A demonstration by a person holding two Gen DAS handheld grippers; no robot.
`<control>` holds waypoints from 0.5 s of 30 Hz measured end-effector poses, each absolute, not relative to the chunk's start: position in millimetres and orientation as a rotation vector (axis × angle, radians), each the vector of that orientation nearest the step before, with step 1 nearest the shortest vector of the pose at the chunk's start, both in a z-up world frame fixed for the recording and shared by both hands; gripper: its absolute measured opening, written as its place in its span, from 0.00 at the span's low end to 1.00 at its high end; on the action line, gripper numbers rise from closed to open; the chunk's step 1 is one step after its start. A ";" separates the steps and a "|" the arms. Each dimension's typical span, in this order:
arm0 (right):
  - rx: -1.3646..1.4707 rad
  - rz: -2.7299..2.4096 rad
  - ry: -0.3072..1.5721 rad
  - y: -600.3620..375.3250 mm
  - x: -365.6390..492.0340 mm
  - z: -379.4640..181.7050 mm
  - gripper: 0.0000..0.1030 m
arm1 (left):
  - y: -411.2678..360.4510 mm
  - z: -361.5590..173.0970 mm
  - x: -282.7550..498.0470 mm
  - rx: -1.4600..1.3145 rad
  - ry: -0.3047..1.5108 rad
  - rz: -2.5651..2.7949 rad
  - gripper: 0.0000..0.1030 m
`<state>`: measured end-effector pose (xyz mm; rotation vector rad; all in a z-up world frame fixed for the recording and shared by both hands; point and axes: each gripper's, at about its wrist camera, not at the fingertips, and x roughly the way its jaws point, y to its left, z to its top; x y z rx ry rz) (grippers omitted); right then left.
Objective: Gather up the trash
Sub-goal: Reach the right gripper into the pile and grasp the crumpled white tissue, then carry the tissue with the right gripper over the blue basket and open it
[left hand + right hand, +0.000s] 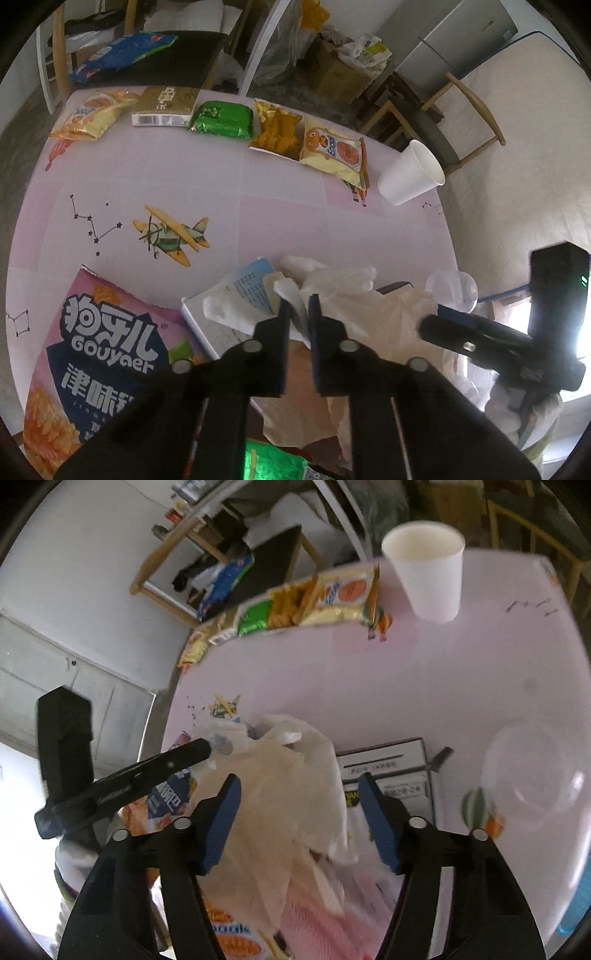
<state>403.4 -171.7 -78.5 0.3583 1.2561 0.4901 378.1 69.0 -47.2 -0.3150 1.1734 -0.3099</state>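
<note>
Left wrist view shows your left gripper (300, 308) pinched tight on a twisted white edge of the plastic bag (354, 317), which lies crumpled on the pink tablecloth (258, 192). Just left of the bag rests a printed leaflet (247, 291), and beyond that a big pink snack packet (110, 350). Well behind the bag, a row of snack wrappers (280, 133) lines the far edge, with a white paper cup (410, 173) at its right end. Your right gripper (299, 794) hangs over the bag with its blue pads (221, 823) spread apart, the bag between them but not pressed. Right of the bag sits a clear plastic lid (535, 771).
</note>
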 end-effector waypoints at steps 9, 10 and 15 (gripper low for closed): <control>0.327 0.517 1.138 -173.5 380.2 -39.5 0.01 | 75.9 -22.2 365.4 -0.293 1.053 -0.293 0.02; 0.329 0.523 1.118 -175.1 378.9 -34.5 0.00 | 78.3 -14.5 362.0 -0.296 1.028 -0.291 0.02; 0.366 0.554 0.970 -192.5 359.7 11.5 0.00 | 84.3 25.0 342.9 -0.309 0.916 -0.292 0.02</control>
